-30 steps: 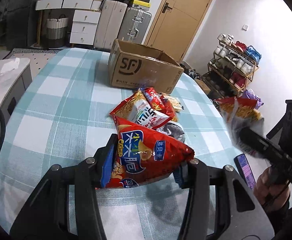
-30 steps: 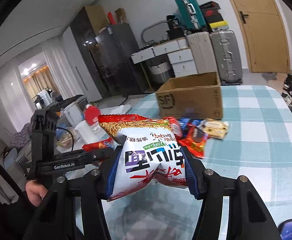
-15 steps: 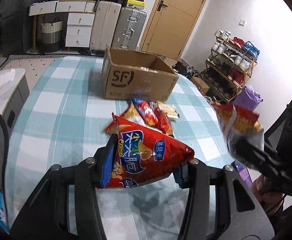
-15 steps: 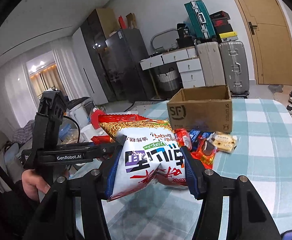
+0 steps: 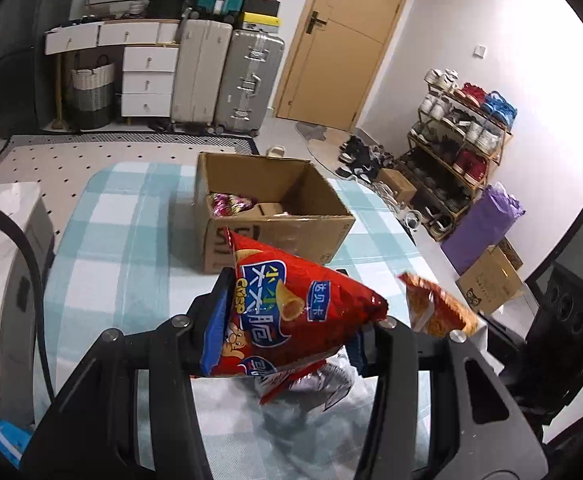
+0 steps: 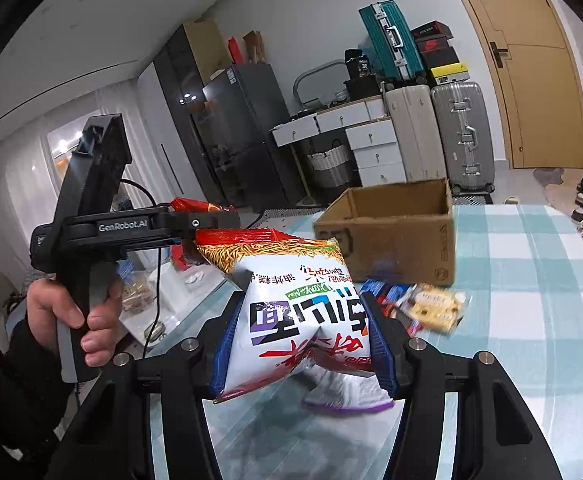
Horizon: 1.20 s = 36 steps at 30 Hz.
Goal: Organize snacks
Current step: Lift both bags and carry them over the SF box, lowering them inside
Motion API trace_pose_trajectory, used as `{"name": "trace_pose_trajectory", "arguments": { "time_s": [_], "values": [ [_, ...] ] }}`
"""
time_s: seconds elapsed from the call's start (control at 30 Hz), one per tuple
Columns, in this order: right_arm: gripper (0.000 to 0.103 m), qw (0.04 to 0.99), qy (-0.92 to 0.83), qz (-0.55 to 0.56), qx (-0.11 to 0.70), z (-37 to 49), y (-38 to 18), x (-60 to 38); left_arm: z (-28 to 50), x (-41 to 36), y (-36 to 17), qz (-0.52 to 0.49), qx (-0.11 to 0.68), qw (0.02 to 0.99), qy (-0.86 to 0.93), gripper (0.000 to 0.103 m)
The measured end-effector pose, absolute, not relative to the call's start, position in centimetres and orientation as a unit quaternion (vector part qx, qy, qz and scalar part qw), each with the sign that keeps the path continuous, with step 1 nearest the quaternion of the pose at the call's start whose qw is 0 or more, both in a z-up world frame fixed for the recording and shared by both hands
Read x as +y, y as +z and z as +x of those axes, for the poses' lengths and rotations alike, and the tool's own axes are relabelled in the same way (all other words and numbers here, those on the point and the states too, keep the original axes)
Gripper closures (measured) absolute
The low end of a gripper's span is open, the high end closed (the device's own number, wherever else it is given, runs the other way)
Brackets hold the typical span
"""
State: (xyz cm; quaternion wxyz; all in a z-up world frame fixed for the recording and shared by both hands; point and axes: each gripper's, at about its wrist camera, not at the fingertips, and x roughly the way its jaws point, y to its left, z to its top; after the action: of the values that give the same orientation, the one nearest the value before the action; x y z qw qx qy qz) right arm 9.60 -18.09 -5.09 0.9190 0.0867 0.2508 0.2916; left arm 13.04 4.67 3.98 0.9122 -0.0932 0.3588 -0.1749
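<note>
My left gripper (image 5: 287, 328) is shut on a red cone-crisp bag (image 5: 291, 308) and holds it above the checked table, short of the open cardboard box (image 5: 275, 220). The box holds a few small snacks. My right gripper (image 6: 303, 336) is shut on a white noodle-snack bag (image 6: 303, 308), also held above the table; that bag's orange top shows in the left wrist view (image 5: 435, 312). The box (image 6: 395, 232) stands ahead of the right gripper. Loose snack packets (image 6: 431, 308) lie in front of it. The left gripper's body (image 6: 131, 228) shows at the left.
The checked tablecloth (image 6: 531, 280) covers the table. A white side unit (image 5: 7, 264) stands left of the table. Suitcases (image 5: 247, 80), drawers and a door are at the back. A shoe rack (image 5: 463, 136) and purple bag (image 5: 483, 224) stand to the right.
Both grippers have risen and moved toward the box with their bags. The box's inside now shows in the left wrist view, and the loose snack pile has dropped below the left gripper.
</note>
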Motion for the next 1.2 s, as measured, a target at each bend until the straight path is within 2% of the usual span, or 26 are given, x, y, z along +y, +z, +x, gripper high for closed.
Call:
{"name": "trace_pose_trajectory", "arguments": {
  "time_s": [0.43, 0.73, 1.0, 1.2],
  "values": [
    [0.046, 0.930, 0.285, 0.047, 0.226, 15.9, 2.0, -17.3, 20.6, 3.6, 9.2, -0.042, 0.354, 0.924, -0.140, 0.058],
    [0.046, 0.930, 0.288, 0.066, 0.221, 22.1, 7.0, -17.7, 24.5, 2.0, 13.0, -0.012, 0.339, 0.930, -0.140, 0.058],
    [0.046, 0.933, 0.270, 0.055, 0.233, 27.4, 9.1, -17.9, 28.4, -0.5, 13.5, -0.012, 0.350, 0.924, -0.155, 0.058],
    [0.046, 0.932, 0.256, 0.045, 0.251, 31.3, 8.5, -17.8, 33.1, -1.3, 11.5, -0.027, 0.372, 0.915, -0.154, 0.058]
  ]
}}
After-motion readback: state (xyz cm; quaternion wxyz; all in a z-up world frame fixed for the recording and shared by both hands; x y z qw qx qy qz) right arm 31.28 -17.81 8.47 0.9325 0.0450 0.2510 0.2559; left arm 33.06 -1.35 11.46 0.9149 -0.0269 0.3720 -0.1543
